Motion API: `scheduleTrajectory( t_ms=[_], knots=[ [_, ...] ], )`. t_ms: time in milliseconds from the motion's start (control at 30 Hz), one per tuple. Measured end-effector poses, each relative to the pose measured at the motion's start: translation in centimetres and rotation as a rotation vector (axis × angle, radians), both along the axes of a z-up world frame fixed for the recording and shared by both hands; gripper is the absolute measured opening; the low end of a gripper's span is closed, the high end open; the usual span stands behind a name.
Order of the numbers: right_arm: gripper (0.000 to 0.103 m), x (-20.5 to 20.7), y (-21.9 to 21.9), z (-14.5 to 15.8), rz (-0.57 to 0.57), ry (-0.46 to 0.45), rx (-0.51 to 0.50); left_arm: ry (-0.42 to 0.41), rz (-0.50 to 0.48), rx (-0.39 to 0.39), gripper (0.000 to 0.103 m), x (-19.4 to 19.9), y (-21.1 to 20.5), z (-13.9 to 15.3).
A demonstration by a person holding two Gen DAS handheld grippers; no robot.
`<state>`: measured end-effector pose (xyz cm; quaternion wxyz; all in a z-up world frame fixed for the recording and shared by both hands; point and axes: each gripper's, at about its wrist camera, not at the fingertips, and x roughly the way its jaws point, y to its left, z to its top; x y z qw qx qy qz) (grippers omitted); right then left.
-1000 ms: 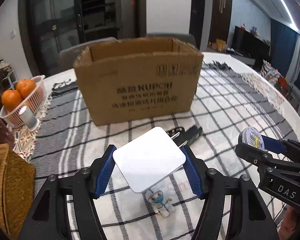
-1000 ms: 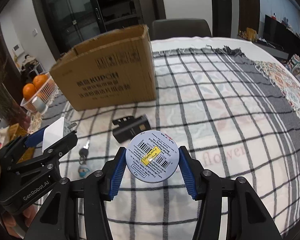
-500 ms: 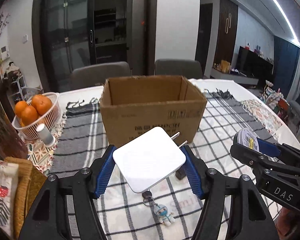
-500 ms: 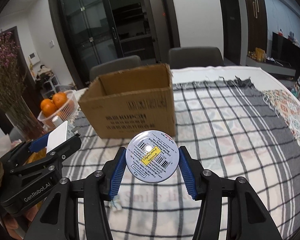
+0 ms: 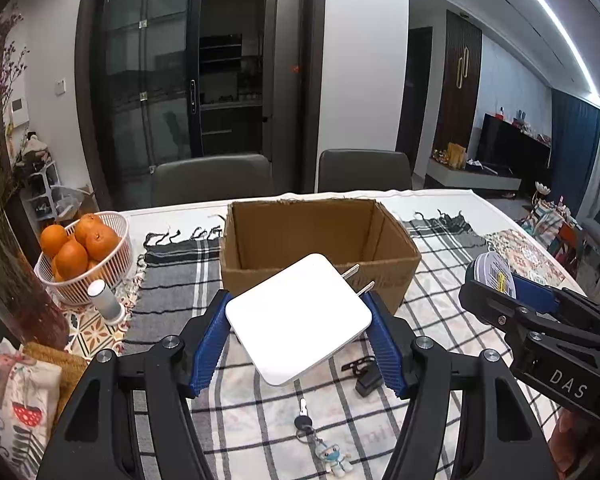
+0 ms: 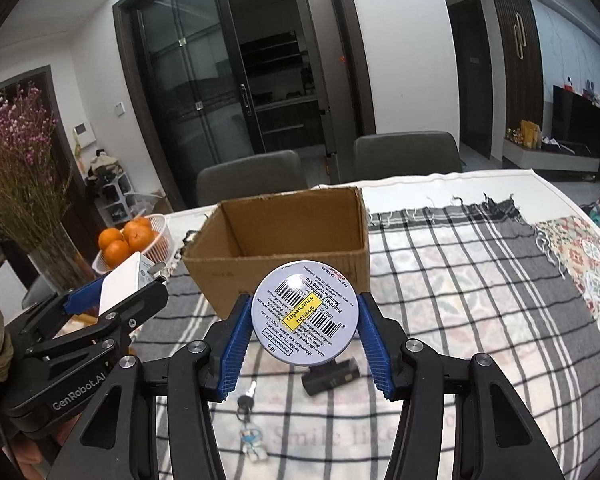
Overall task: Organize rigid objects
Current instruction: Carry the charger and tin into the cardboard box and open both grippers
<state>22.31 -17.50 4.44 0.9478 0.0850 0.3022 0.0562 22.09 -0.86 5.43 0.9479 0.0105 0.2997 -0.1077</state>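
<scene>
step in hand: we judge both loads are in carry toward the cardboard box (image 5: 320, 248), which stands open on the checked cloth (image 5: 440, 320).
left gripper (image 5: 300, 332): clamped on one white charger (image 5: 298, 318), prongs pointing at the box, short of its near wall.
right gripper (image 6: 304, 338): clamped on one round tin (image 6: 305, 312), label facing us, also short of the box.
next move: we judge each load must clear the near rim before release.
on the cloth: one key with charm (image 5: 320, 440), one black clip-like item (image 6: 330, 376).
aside: one basket of oranges (image 5: 80, 256).
</scene>
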Motion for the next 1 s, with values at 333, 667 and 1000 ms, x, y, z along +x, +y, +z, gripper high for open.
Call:
scheduleTrajectory(
  t_ms=[333,667,1000],
  knots=[
    [0.053,2.3,0.5,1.6,0.017,-0.019,-0.01,0.0,0.01,-0.01,0.065,2.4,0.6,1.2],
    [0.053,5.3,1.1,2.8,0.037,-0.032,-0.042,0.018,0.015,-0.028,0.065,5.7,0.9,1.4],
    [0.053,9.5,1.1,2.3,0.058,0.001,-0.05,0.053,0.017,-0.013,0.065,9.5,0.5,0.7]
  ],
)
